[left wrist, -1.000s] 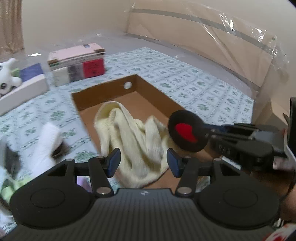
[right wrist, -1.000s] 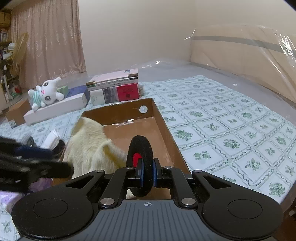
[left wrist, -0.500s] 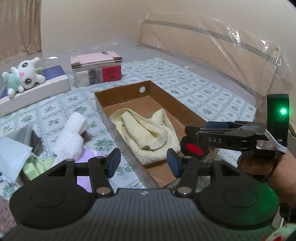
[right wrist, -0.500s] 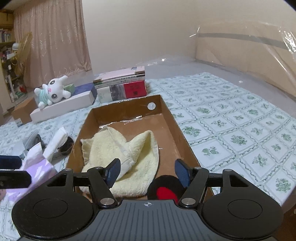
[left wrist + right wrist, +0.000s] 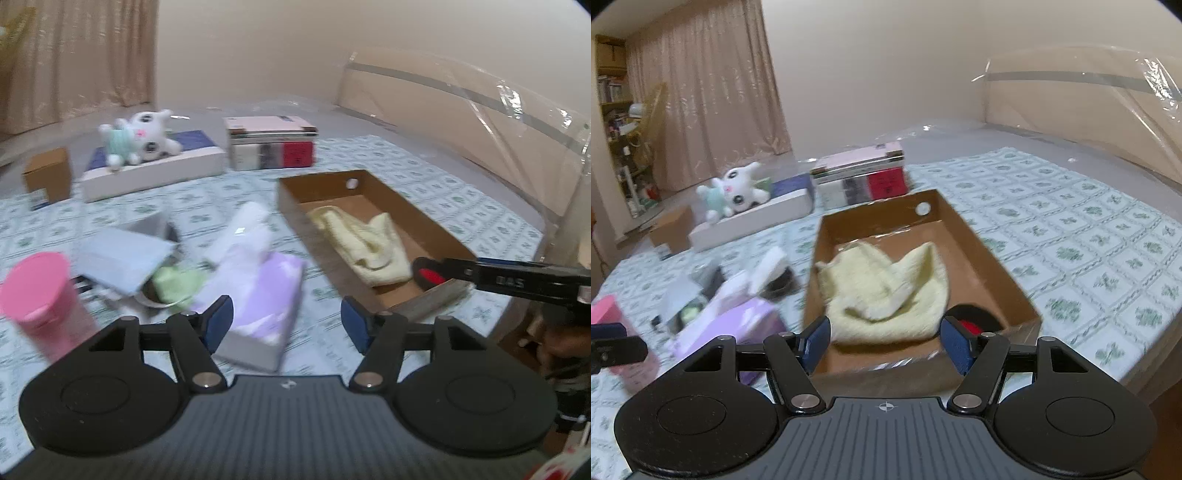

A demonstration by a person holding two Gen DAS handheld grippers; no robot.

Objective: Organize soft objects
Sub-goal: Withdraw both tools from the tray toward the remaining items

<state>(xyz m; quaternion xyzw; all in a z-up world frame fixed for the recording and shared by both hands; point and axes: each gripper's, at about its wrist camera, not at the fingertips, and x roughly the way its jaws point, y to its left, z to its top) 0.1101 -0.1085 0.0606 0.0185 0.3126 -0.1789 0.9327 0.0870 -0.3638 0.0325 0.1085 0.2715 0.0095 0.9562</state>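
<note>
A brown cardboard box (image 5: pixel 436 229) (image 5: pixel 990 266) lies on the patterned bed cover. Inside it are a cream towel (image 5: pixel 365 240) (image 5: pixel 886 288) and, at the near right corner, a black round pad with a red centre (image 5: pixel 428 275) (image 5: pixel 975 319). My right gripper (image 5: pixel 886 341) stands open above the box's near end, holding nothing. My left gripper (image 5: pixel 286 319) has its jaws opening, with nothing gripped, just above a purple tissue box (image 5: pixel 273 291) (image 5: pixel 738 321). A white plush toy (image 5: pixel 140 133) (image 5: pixel 735 192) lies far left.
Left of the tissue box are a pink cup (image 5: pixel 40 291), a blue-grey pack (image 5: pixel 122 254), a green cloth (image 5: pixel 173 284) and a white roll (image 5: pixel 243 225). Stacked books (image 5: pixel 273 147) and a flat white box (image 5: pixel 155 170) stand behind. A plastic-wrapped headboard (image 5: pixel 480 129) rises on the right.
My right gripper opened and let the black and red pad drop into the box, then drew back. My left gripper swung left from over the towel to over the purple tissue box.
</note>
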